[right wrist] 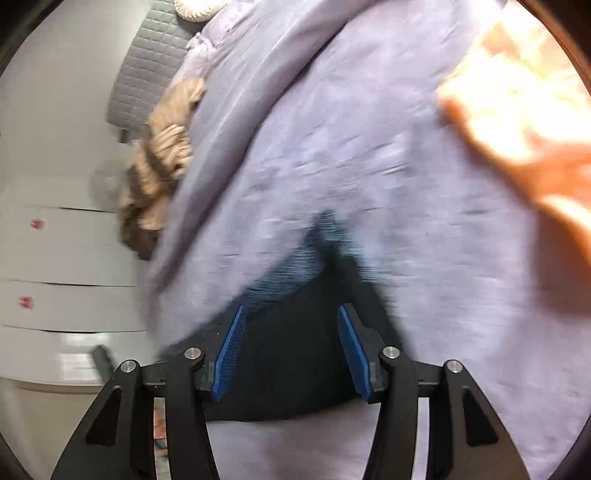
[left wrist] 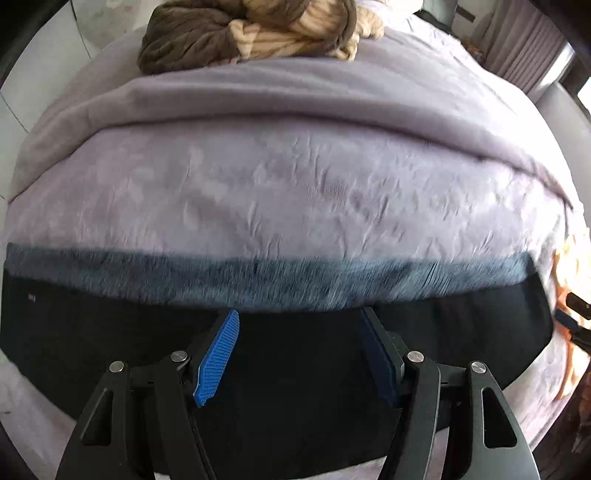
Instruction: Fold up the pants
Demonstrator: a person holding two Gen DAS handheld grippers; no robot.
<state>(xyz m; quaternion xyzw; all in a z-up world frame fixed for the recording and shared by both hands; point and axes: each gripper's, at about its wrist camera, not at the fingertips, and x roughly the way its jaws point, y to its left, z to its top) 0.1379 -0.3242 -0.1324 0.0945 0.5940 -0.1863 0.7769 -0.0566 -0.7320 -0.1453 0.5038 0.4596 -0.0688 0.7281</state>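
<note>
Dark navy pants (left wrist: 288, 369) with a blue-grey fleecy lining strip (left wrist: 258, 277) lie flat across the near edge of a lilac bed cover (left wrist: 295, 192). My left gripper (left wrist: 299, 317) is open, its blue pads (left wrist: 218, 358) spread just above the dark cloth, holding nothing. In the right wrist view the pants (right wrist: 295, 354) end in a pointed corner (right wrist: 325, 229). My right gripper (right wrist: 291, 314) is open over that dark cloth, its pads (right wrist: 231, 354) apart. The right view is motion-blurred.
A brown and beige striped garment (left wrist: 251, 33) is bunched at the far side of the bed; it also shows in the right wrist view (right wrist: 162, 166). An orange-yellow cloth (right wrist: 524, 110) lies at the right. White drawers (right wrist: 66, 266) stand left of the bed.
</note>
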